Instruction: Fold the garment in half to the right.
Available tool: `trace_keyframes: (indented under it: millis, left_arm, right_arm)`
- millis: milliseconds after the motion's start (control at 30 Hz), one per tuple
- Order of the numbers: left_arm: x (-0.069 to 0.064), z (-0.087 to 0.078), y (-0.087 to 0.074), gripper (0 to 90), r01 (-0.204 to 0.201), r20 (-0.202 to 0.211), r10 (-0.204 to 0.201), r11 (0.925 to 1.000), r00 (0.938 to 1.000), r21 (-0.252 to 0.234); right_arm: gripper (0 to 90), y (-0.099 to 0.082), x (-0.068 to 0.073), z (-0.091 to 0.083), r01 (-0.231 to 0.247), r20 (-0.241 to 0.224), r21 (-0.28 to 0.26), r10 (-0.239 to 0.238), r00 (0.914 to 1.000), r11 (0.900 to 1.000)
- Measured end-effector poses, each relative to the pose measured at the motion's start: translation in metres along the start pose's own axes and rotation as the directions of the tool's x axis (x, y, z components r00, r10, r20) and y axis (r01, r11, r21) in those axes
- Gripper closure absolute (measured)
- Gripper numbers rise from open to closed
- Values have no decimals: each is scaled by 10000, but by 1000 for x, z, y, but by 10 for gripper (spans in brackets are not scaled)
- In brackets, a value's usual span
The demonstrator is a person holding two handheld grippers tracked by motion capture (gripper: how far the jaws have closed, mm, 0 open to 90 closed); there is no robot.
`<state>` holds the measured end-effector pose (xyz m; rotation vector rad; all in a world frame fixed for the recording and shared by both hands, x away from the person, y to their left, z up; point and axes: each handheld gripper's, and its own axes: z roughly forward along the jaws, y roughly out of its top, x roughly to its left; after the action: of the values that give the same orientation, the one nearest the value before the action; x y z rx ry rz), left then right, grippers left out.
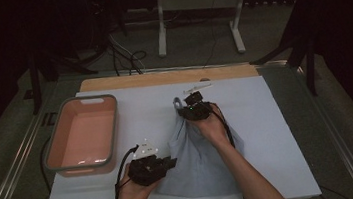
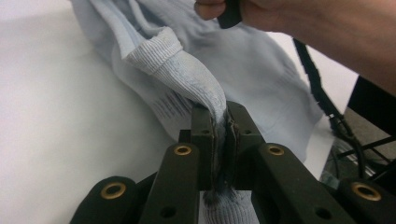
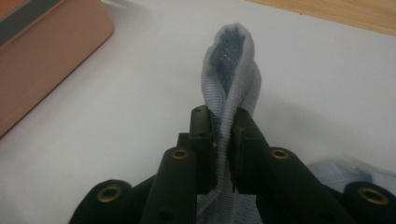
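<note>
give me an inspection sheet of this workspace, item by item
surface: white sheet over a wooden tabletop, flat.
job's things: light blue garment bunched near the front edge, lifted at two spots.
clutter: pink bin with grey rim at left; its contents cannot be made out.
grippers: left tongs shut on a ribbed cuff of the garment; right tongs shut on a fold of its fabric.
cables: a black cable trails from the left tongs, another runs along the right wrist; loose cables on the floor behind.
surroundings: dark room, white frame stand beyond the table.
</note>
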<state>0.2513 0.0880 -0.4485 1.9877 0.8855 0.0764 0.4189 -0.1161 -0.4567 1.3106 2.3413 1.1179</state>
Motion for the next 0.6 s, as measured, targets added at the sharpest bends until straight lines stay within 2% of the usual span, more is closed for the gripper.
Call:
trace_keyframes:
  millis: [600]
  left_arm:
    - [-23,25,24,841,-449,679,448,9990,9967,-4]
  right_arm:
    - [800,-1,-21,-19,61,102,88,-62,9999,9999]
